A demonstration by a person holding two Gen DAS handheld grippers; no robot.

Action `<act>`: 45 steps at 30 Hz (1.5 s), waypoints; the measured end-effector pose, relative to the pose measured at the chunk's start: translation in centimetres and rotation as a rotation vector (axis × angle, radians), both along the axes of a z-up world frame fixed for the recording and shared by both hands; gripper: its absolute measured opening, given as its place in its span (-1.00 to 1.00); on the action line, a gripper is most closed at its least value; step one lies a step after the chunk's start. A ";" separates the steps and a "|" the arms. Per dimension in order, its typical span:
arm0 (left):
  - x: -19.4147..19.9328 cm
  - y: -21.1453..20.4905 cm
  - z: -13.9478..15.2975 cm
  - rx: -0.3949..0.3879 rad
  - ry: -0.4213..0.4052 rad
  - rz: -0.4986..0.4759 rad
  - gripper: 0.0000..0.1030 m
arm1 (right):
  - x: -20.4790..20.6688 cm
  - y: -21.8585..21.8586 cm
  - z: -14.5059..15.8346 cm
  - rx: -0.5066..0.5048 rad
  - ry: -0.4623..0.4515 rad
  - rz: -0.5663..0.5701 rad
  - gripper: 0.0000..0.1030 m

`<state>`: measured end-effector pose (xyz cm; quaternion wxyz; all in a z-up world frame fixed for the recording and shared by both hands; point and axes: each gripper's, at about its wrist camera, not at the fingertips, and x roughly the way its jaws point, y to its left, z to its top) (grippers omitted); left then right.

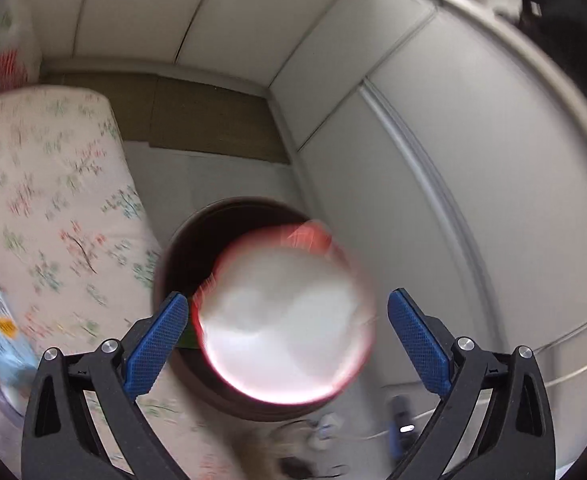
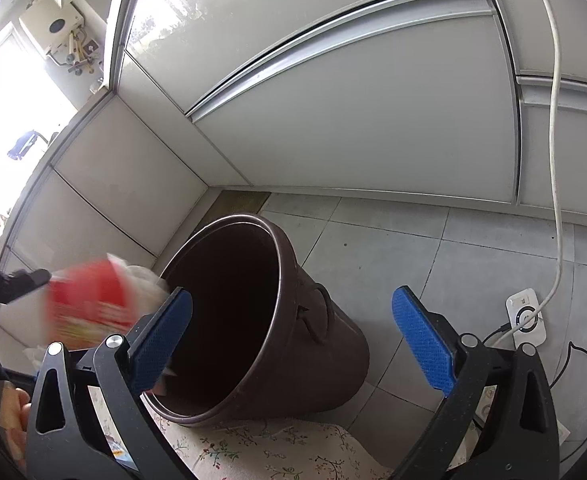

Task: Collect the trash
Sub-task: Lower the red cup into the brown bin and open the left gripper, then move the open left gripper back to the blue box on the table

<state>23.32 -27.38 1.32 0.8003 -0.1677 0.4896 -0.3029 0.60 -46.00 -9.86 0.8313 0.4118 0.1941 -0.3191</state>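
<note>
Fingers (image 1: pixel 165 332) of your left gripper (image 1: pixel 287 334) spread wide; blurred red-and-white round paper cup (image 1: pixel 285 320) between them, touching neither, over the dark brown plastic bin (image 2: pixel 261 320). Your right gripper (image 2: pixel 291 340) fingers also spread, empty, facing the bin's mouth.

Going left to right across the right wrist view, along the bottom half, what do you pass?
Red and white cup → left blue finger pad → brown trash bin → right blue finger pad → white power strip on the tiled floor.
</note>
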 end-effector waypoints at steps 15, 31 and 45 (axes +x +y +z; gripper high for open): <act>-3.7 5.4 -0.7 0.219 -0.090 0.143 0.87 | 0.6 0.4 0.3 -0.019 0.004 0.038 0.86; -10.9 27.7 -2.9 0.361 0.008 0.447 0.87 | 2.4 3.4 2.1 -0.124 0.010 0.197 0.86; -8.4 35.9 -4.3 0.797 0.115 0.288 0.87 | 3.6 7.3 3.9 -0.245 -0.013 0.400 0.86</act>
